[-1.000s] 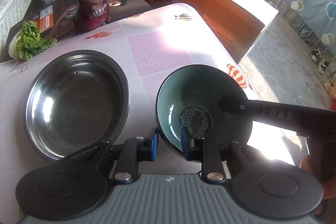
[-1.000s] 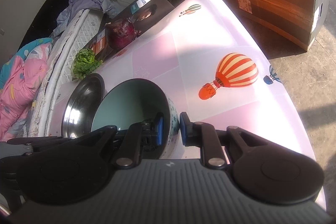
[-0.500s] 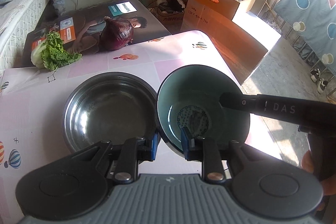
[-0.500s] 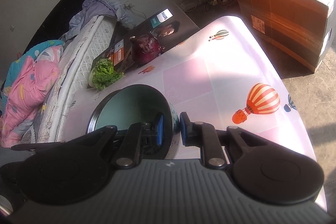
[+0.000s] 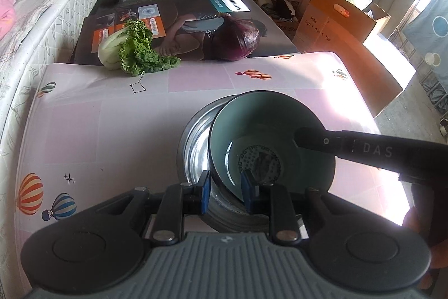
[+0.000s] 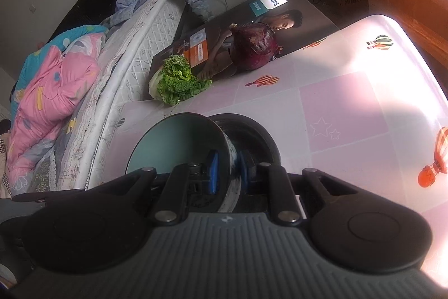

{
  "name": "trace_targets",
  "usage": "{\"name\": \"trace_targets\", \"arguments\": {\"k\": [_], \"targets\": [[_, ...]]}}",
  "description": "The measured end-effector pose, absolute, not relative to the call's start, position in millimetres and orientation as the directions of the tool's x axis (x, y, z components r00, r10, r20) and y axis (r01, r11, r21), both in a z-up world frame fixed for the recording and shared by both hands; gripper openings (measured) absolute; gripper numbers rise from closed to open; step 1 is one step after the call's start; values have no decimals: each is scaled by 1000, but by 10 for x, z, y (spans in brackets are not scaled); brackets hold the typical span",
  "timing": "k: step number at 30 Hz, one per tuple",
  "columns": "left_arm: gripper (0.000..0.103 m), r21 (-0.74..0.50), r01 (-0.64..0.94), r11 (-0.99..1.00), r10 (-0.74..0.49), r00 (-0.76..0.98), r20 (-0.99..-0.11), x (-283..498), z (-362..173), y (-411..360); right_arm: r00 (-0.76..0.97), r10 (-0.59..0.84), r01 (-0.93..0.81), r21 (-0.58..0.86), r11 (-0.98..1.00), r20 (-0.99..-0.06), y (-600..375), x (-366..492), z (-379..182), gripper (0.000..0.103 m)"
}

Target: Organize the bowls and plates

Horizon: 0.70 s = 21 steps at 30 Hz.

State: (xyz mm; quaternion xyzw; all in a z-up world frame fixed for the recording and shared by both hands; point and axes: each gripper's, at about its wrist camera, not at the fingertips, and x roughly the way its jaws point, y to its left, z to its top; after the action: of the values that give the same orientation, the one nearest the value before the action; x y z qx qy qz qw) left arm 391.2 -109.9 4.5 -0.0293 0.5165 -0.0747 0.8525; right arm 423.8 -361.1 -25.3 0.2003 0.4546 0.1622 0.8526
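**Surfaces & finishes**

Steel bowl [image 5: 193, 147]: shiny metal w/ reflections. Teal bowl [image 5: 268, 125]: glazed ceramic, glossy inside. Tabletop [image 5: 112, 114]: smooth printed covering, slight sheen. Left tool [image 5: 225, 191]: matt black plastic, blue pads [image 5: 206, 194]. Box [image 5: 173, 16]: glossy printed cardboard.

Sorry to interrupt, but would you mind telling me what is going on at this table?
A person holds a tool in each hand, both clamped on the rim of one teal ceramic bowl. The left tool and right tool carry it tilted above the steel bowl on the table, apparently to nest it there.
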Motion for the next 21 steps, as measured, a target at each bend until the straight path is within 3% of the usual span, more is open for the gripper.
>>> {"name": "trace_targets", "arguments": {"k": [9, 11, 13, 18, 21], "targets": [[24, -184, 105, 977, -211, 419, -883, 4011, -194, -961, 502, 405, -98, 415, 905, -765, -3406, 4387, -540, 17], [29, -183, 117, 976, -216, 435, -874, 3983, -150, -955, 511, 395, -96, 406, 909, -764, -3412, 4396, -525, 18], [41, -191, 121, 974, -225, 451, -864, 3938, -71, -933, 530, 405, -105, 416, 903, -745, -3442, 4385, -463, 19], [66, -191, 130, 973, -230, 506, -831, 3708, 171, -804, 585, 450, -98, 492, 865, -674, -3612, 4253, -181, 41], [76, -170, 134, 976, -216, 553, -805, 3391, 364, -640, 620, 499, -116, 558, 822, -605, -3763, 3974, 46, 44]]}}
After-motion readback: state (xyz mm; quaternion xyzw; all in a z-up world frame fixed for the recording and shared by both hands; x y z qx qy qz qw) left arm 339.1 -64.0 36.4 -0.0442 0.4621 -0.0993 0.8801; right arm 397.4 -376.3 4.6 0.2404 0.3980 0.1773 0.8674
